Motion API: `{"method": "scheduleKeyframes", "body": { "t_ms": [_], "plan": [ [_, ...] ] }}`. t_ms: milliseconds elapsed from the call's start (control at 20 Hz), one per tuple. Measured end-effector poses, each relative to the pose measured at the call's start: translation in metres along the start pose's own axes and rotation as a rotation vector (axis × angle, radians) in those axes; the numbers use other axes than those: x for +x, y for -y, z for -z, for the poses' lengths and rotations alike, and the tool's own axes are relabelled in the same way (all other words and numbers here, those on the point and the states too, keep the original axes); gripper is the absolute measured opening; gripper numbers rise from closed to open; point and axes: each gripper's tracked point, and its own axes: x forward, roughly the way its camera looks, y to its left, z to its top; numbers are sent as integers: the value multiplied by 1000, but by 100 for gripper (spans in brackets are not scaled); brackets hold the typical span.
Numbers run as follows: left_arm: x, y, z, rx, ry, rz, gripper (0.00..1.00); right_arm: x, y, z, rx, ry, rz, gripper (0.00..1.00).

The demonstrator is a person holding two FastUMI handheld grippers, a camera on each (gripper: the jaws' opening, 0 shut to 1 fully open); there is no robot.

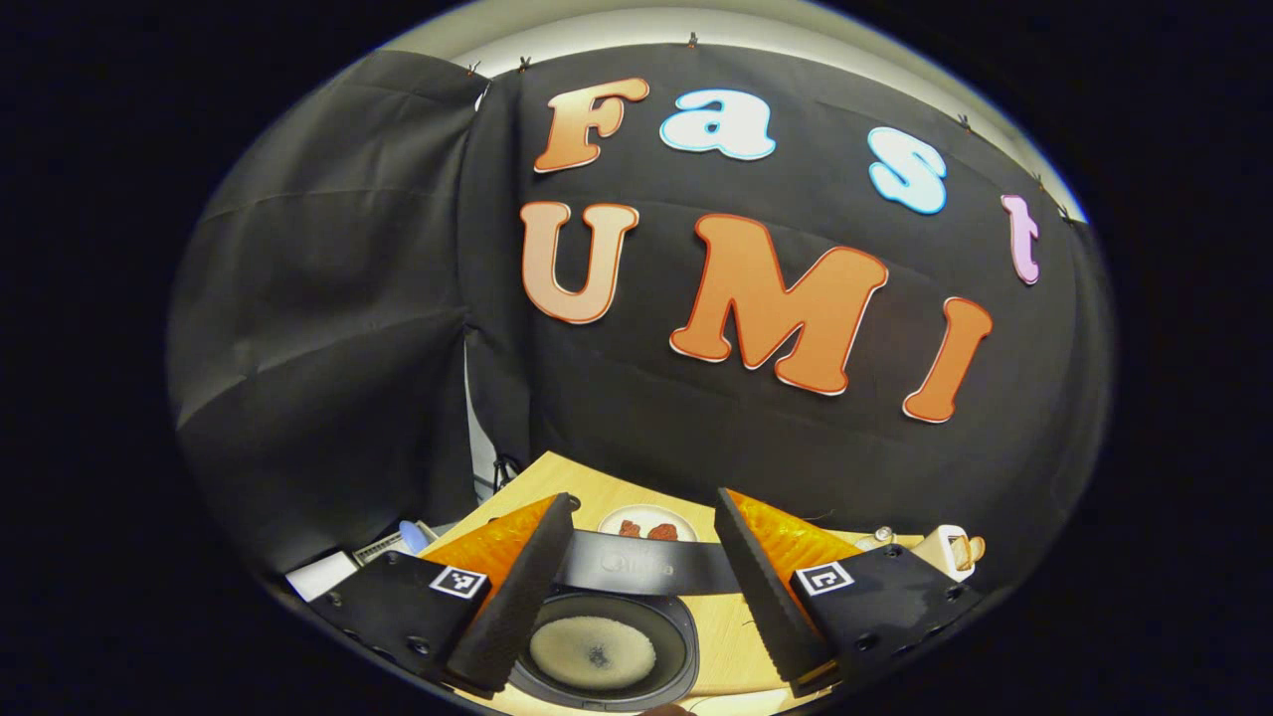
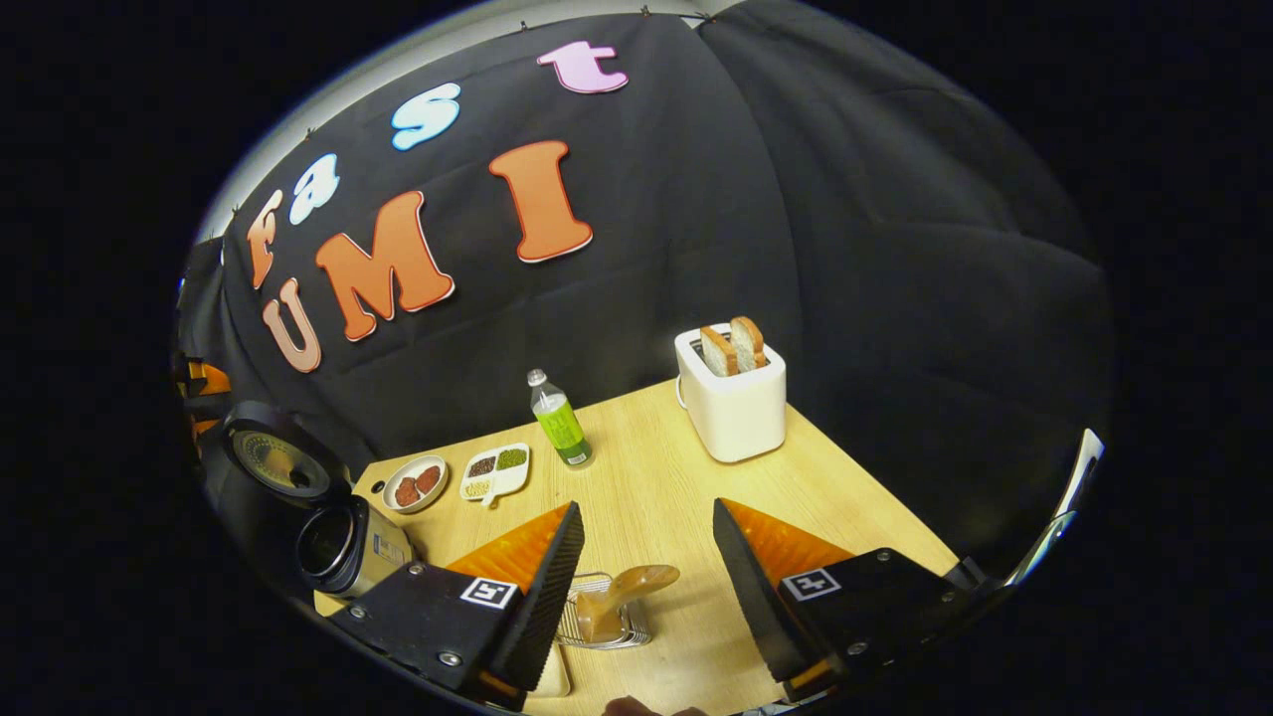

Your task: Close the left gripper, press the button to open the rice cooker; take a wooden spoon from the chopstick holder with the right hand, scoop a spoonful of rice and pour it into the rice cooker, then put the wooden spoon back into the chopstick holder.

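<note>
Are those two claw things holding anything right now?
No. Both the left gripper and right gripper are open and empty; the wooden spoon sits in its chopstick holder.

A toaster holding bread stands behind a bottle.

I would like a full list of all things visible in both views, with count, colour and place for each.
rice cooker: 1, dark, lid open, table's left edge
round plate: 1, white, holding reddish pieces, beside the cooker
divided dish: 1, white, right of the plate
bottle: 1, green, mid table
toaster: 1, white, two bread slices up, far right
wire holder: 1, metal, near edge
wooden spoon: 1, light brown, lying in the holder
table: 1, light wood
left gripper: open, above the cooker
right gripper: open, above the spoon
</note>
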Motion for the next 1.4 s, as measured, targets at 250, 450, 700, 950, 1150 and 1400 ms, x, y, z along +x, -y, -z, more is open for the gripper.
{"method": "scheduleKeyframes", "body": {
  "t_ms": [250,450,700,950,1150,1400],
  "plan": [
    [16,-7,24,116,-122,-49,98,-6,-6,-4,-26,21,-10,82],
    [6,-9,65,200,-268,-66,98,-4,-17,0,-26,11,-29,82],
    [-23,-16,152,207,-603,-33,96,-1,-34,-1,-45,12,-66,82],
    [-26,-25,205,206,-735,-41,96,-2,-47,-1,-81,12,-92,82],
    [-25,-33,248,199,-813,-57,96,-5,-55,-4,-116,21,-111,82],
    [-21,-31,255,201,-819,-62,99,-7,-69,-4,-144,25,-134,82]
  ]
}}
